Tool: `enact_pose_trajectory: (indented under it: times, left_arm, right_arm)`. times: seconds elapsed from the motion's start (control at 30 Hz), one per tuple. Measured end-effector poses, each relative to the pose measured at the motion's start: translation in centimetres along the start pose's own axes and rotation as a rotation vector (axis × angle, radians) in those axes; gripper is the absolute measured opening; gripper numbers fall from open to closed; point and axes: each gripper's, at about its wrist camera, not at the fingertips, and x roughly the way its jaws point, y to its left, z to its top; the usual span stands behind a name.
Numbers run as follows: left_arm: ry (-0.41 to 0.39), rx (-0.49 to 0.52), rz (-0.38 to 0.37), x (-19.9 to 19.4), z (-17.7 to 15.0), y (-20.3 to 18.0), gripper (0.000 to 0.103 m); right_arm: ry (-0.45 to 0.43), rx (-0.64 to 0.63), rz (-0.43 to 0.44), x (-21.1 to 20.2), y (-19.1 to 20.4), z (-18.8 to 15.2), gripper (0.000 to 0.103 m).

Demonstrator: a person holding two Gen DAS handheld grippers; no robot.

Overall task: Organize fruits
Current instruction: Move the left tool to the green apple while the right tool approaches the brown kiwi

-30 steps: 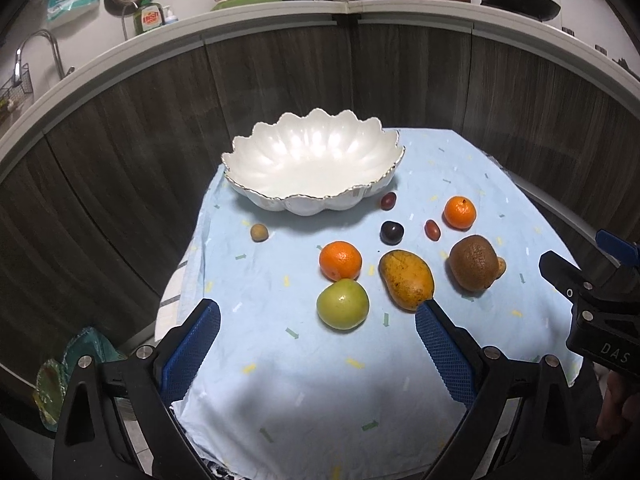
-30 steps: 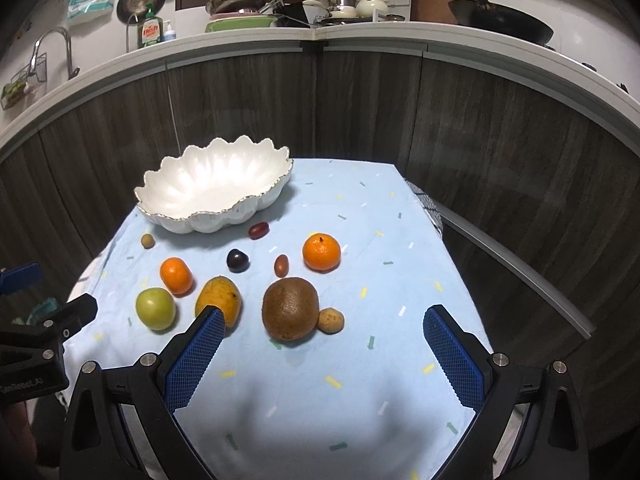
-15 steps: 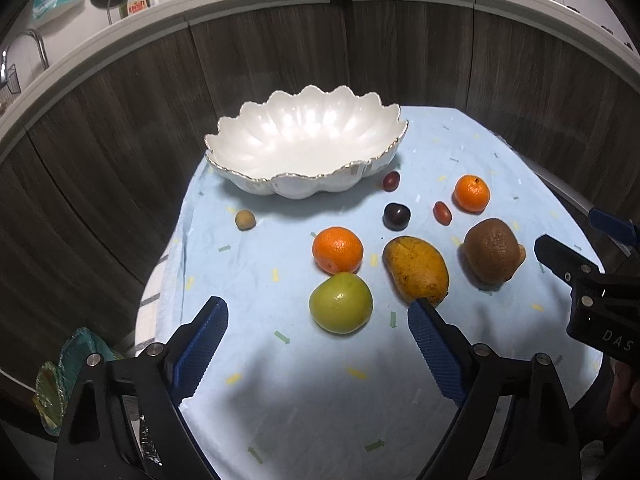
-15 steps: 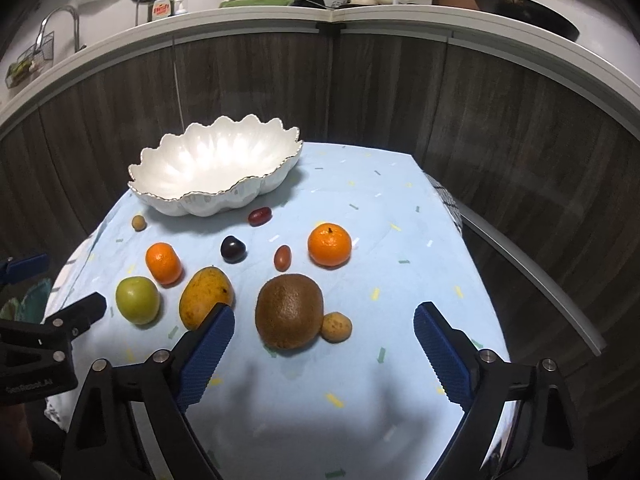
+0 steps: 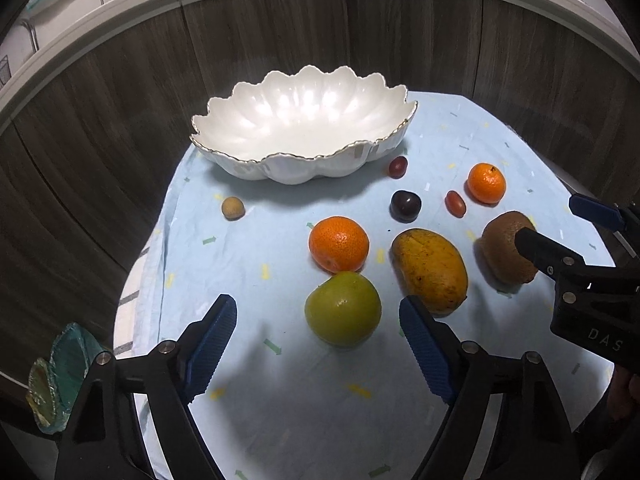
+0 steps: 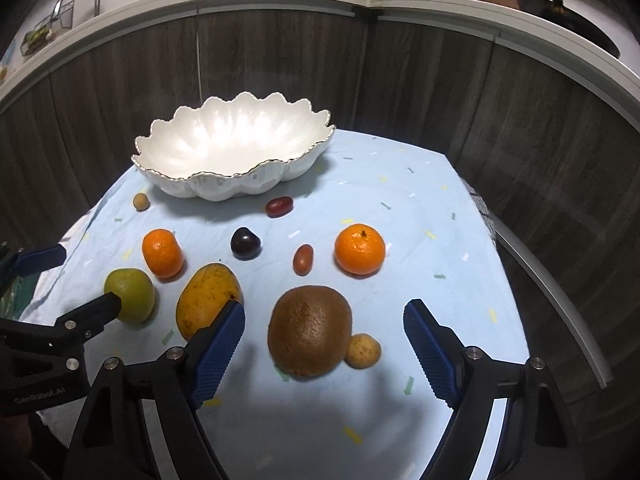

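A big white bowl (image 5: 304, 128) with a wavy gold rim sits at the far side of the blue cloth (image 5: 280, 400), and it has nothing in it, so I think it waits there for the fruit. All the fruit lies loose on the cloth in front of it, so no sorting is done yet. The yellow mango (image 5: 430, 270) is the longest fruit; it lies flat, with its long way running from near the bowl toward the person. The brown kiwi (image 6: 310, 330) lies just beside a tiny tan fruit (image 6: 362, 350), and they look like they touch. The green apple (image 5: 342, 308) sits close to one orange (image 5: 338, 244); the other orange (image 6: 360, 248) is apart on the right. A dark plum (image 6: 245, 243), two small red fruits (image 6: 280, 206) (image 6: 303, 259) and one little tan ball (image 5: 232, 208) lie nearer the bowl. The left gripper (image 5: 316, 348) is wide open and holds nothing; the apple is right in front of its gap. The right gripper (image 6: 324, 350) is wide open too, empty, with the kiwi between its blue pads, likely its first pick.
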Motion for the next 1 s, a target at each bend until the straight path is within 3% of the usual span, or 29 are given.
enact_pose_trajectory:
  times: [0.3, 0.47, 1.0]
  left_arm:
    - [0.028, -0.006, -0.01, 1.8, -0.2, 0.0, 0.079]
    - [0.034, -0.006, -0.018, 2.4, -0.3, -0.1, 0.077]
    - [0.062, -0.015, -0.047, 3.9, -0.7, -0.4, 0.063]
  right_arm:
    - [0.03, -0.046, -0.014, 1.9, 0.7, 0.5, 0.076]
    - [0.067, -0.049, -0.019, 3.2, 0.9, 0.6, 0.068]
    - [0.15, -0.063, -0.023, 5.9, 1.3, -0.2, 0.059]
